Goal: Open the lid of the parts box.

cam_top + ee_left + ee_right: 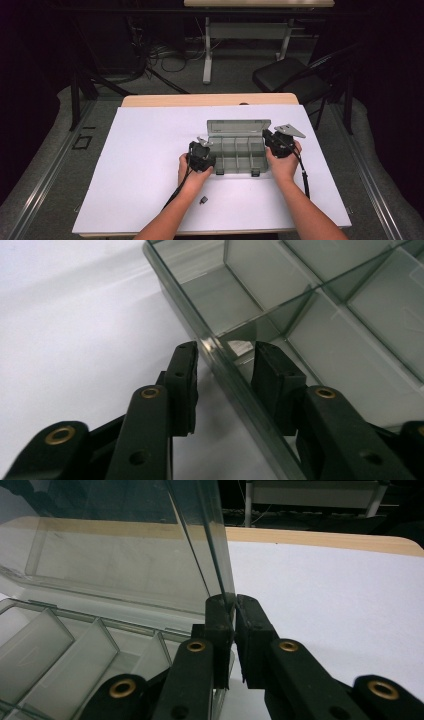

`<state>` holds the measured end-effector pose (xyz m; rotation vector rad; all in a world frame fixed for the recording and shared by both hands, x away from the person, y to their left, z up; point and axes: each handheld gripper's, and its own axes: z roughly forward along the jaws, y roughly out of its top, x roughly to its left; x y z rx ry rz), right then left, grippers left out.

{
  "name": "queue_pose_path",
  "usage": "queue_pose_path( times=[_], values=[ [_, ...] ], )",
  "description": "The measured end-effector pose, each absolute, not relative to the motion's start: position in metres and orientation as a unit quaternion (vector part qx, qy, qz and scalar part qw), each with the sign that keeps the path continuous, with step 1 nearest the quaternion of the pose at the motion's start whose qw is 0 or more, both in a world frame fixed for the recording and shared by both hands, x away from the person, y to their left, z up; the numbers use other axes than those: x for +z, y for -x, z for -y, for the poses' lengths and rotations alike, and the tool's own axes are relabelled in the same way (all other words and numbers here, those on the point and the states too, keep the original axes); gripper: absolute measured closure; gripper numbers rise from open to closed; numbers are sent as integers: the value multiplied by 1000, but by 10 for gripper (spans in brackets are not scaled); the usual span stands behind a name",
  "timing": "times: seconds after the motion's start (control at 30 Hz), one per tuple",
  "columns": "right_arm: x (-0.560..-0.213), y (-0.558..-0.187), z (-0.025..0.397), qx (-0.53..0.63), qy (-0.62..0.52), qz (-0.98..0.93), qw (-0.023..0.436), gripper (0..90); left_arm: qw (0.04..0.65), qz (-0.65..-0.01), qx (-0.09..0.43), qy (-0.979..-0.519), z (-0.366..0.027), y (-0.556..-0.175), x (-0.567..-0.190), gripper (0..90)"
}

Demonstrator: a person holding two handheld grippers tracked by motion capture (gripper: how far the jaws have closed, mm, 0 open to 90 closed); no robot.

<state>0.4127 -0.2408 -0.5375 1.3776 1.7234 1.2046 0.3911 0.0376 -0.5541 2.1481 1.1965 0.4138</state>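
A clear grey compartment box (239, 156) sits on the white sheet, its lid (238, 127) standing open at the back. My left gripper (202, 159) is at the box's front left corner. In the left gripper view it (225, 370) stands open, straddling the box's side wall (227, 372), one jaw outside and one inside a compartment (320, 330). My right gripper (274, 142) is at the box's right side. In the right gripper view it (234, 615) is shut on the lid's (115, 555) side edge, above the divided tray (60, 650).
A small black piece (203, 200) lies on the white sheet (145, 155) near the front, between the person's forearms. The wooden table edge (210, 100) runs behind the sheet. A black chair (290, 75) and another desk stand beyond the table.
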Motion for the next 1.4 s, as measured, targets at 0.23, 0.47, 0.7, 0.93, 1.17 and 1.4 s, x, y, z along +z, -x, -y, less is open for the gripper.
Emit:
queue_pose_path(
  times=[0.23, 0.47, 0.7, 0.93, 1.17, 1.4],
  values=[
    [-536, -415, 240, 451, -529, -649, 309, 862, 317, -454, 162, -817, -36, -390, -555, 623],
    [-533, -419, 238, 441, -543, -647, 304, 869, 318, -452, 163, -817, -36, -390, -555, 623],
    [-528, -425, 233, 421, -556, -650, 304, 877, 317, -452, 164, -817, -36, -390, -555, 622],
    [-525, -430, 231, 406, -563, -652, 304, 881, 317, -452, 164, -818, -36, -390, -555, 622],
    [-520, -440, 231, 393, -578, -656, 285, 881, 317, -451, 167, -817, -36, -390, -556, 621],
    [-518, -449, 230, 385, -586, -657, 276, 882, 318, -451, 166, -817, -36, -390, -556, 621]
  ],
)
